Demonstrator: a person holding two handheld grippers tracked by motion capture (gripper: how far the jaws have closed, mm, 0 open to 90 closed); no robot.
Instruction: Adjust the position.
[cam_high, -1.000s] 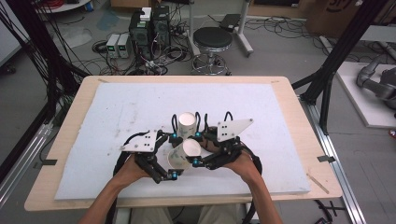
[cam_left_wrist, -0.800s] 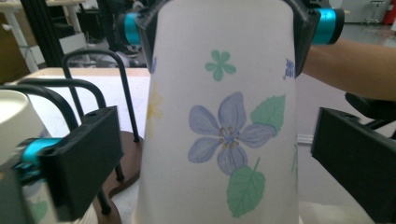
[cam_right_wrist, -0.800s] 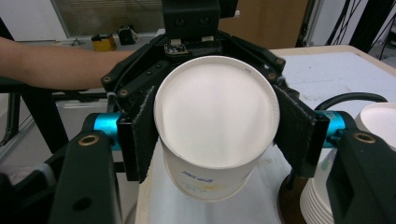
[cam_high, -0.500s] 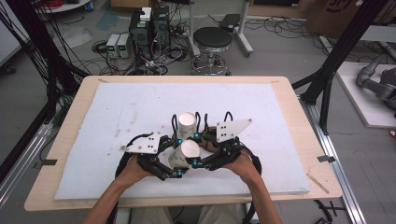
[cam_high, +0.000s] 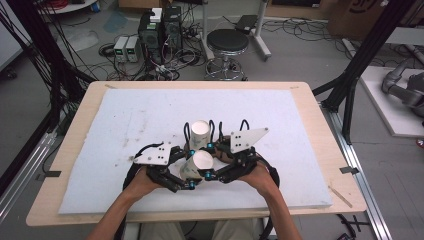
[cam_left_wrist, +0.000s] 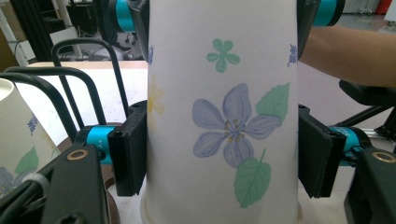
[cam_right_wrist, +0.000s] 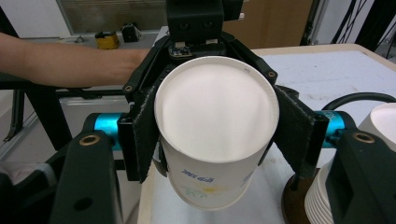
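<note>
Both grippers — left (cam_high: 186, 176), right (cam_high: 212, 161) — remain clamped on one paper cup (cam_high: 195, 166) near the bench's (cam_high: 75, 155) front edge, fingers closed against its sides; position unchanged.

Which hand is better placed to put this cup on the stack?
Probably right: the right gripper clamps the cup near its closed end, leaving the mouth free, and the stack sits close beside it.

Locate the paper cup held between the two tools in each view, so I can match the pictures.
High view: the held paper cup lies low centre, tilted, between both hands.
Left gripper view: it spans the centre, flowered side facing the camera.
Right gripper view: it sits centre, its white base facing the camera.
Shared landmark: the cup stack, at left edge and right edge.
</note>
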